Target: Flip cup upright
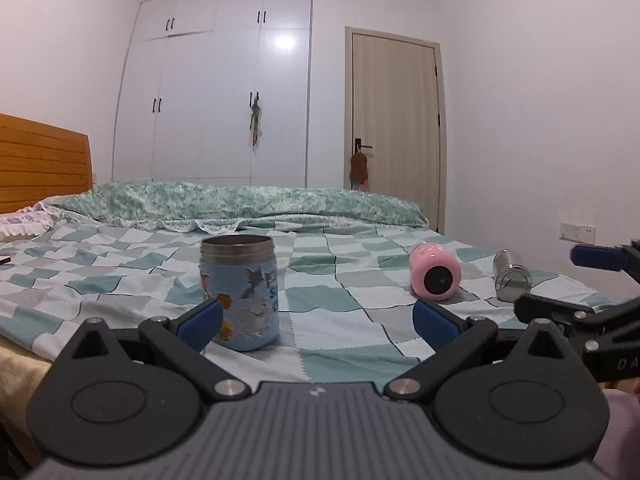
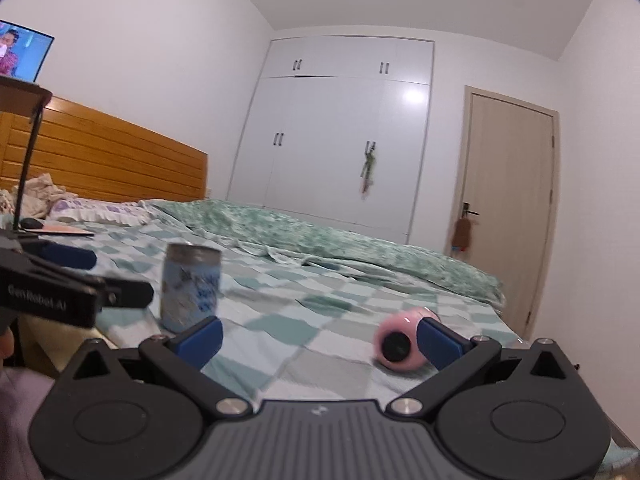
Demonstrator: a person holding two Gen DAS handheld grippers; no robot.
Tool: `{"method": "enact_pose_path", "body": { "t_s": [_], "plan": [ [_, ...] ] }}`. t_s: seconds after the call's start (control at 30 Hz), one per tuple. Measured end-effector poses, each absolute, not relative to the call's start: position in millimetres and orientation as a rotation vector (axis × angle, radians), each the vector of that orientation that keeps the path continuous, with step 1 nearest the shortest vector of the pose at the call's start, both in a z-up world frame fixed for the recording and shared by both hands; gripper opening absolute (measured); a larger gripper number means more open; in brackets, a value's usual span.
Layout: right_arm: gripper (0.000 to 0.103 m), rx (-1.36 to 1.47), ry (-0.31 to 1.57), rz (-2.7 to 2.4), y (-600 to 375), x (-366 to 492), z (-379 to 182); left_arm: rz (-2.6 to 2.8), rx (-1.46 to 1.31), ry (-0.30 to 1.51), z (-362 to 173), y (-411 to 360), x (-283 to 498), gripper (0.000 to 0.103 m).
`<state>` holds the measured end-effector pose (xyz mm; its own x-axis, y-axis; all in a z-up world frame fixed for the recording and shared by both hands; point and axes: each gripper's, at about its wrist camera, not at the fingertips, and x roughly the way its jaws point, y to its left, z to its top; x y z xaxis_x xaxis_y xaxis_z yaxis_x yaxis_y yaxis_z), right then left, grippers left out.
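A light blue cup (image 1: pixel 242 292) with a steel rim stands upright on the checked bed sheet (image 1: pixel 328 312), just beyond my left gripper's left finger. It also shows in the right wrist view (image 2: pixel 190 286). A pink cup (image 1: pixel 435 271) lies on its side to the right, base towards me; in the right wrist view the pink cup (image 2: pixel 402 340) lies next to my right finger. A steel cup (image 1: pixel 511 276) lies on its side further right. My left gripper (image 1: pixel 318 322) is open and empty. My right gripper (image 2: pixel 320 338) is open and empty.
A green quilt (image 1: pixel 240 200) lies folded along the far side of the bed. A wooden headboard (image 2: pixel 108 160) is at the left, with a pillow (image 2: pixel 100 210) and a stand with a screen (image 2: pixel 22 56). A white wardrobe (image 1: pixel 216 88) and a door (image 1: pixel 394 120) stand behind.
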<state>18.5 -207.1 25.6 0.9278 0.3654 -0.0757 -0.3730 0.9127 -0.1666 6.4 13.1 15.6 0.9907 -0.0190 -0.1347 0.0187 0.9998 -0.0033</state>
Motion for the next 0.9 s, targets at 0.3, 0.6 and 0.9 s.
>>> {"method": "enact_pose_path", "body": {
  "t_s": [0.3,0.6,0.9],
  "plan": [
    [0.103,-0.133,-0.012,0.359,-228,13,10,0.031,0.037,0.120,-5,-2,14,0.103],
    [0.103,-0.090,-0.013,0.344,-236,13,10,0.027,0.060,0.102,-8,-7,11,0.103],
    [0.103,-0.089,-0.011,0.342,-237,13,9,0.022,0.056,0.096,-7,-7,9,0.103]
  ]
}}
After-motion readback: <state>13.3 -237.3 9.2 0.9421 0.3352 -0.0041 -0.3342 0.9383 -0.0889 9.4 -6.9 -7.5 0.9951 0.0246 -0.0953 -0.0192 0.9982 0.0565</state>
